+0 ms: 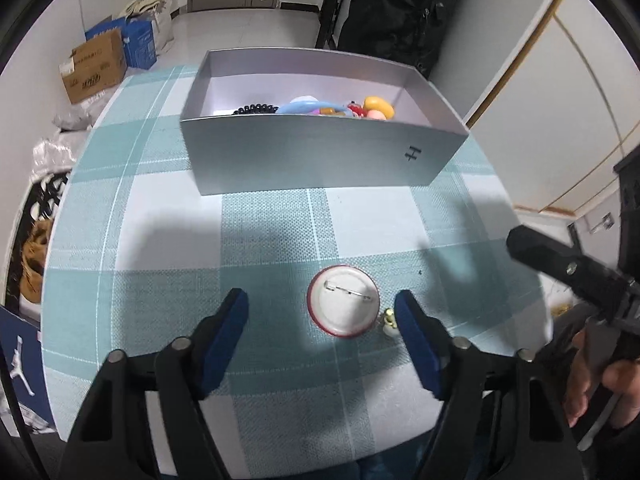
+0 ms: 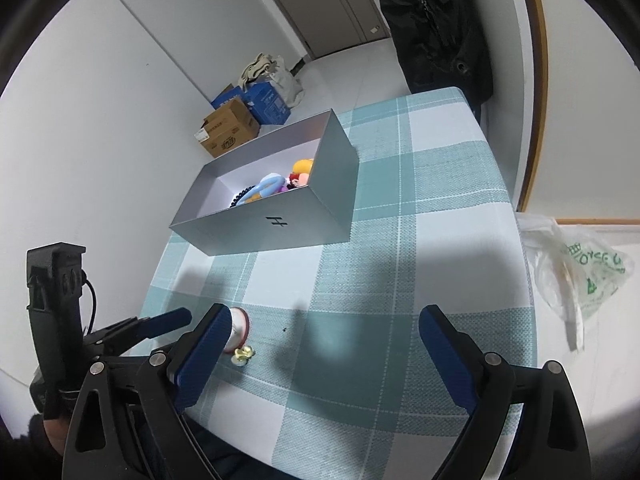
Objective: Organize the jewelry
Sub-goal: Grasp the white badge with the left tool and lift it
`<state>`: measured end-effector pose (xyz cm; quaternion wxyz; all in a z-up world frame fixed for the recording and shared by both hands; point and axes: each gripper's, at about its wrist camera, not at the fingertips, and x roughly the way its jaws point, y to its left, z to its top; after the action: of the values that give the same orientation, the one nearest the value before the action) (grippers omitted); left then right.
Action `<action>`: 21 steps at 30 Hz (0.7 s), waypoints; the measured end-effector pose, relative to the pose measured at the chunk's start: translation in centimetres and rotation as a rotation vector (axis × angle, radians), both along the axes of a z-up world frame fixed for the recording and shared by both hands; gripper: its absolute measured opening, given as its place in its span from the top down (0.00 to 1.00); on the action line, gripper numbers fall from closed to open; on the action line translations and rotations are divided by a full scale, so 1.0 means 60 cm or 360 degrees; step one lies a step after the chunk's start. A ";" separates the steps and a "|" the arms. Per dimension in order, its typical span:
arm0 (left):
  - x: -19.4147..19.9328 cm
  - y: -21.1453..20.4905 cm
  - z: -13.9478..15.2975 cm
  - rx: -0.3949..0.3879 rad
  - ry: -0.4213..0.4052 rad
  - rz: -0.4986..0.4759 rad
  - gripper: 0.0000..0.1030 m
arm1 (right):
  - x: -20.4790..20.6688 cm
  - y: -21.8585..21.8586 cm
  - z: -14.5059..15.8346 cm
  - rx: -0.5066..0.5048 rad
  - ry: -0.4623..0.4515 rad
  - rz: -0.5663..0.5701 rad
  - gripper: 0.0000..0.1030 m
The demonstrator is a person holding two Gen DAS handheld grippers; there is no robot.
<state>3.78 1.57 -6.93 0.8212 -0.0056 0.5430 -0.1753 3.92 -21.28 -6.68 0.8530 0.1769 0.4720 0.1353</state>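
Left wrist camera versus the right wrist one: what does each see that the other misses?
Only the left wrist view shows the pin badge's whole white back with its clasp. Only the right wrist view shows the plastic bag beside the table. Both show the grey box holding colourful trinkets, the small gold piece next to the badge, and the checked tablecloth.

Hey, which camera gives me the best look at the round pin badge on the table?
The left wrist view. The badge lies face down in full sight between the open jaws, its pin clasp clear. In the right wrist view a blue finger hides most of the badge.
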 end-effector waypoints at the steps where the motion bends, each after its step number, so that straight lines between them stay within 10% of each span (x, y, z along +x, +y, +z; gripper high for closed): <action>1: -0.001 -0.005 -0.004 0.0028 0.0013 -0.0009 0.38 | 0.001 0.000 -0.001 0.0007 0.0004 -0.0004 0.08; 21: -0.018 -0.026 -0.007 0.0184 -0.0060 -0.0096 0.66 | 0.008 0.004 -0.011 0.0002 0.0045 -0.0009 0.07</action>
<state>2.71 0.02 -7.38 0.8246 0.0616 0.5365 -0.1683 4.37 -21.05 -7.33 0.8466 0.1807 0.4833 0.1306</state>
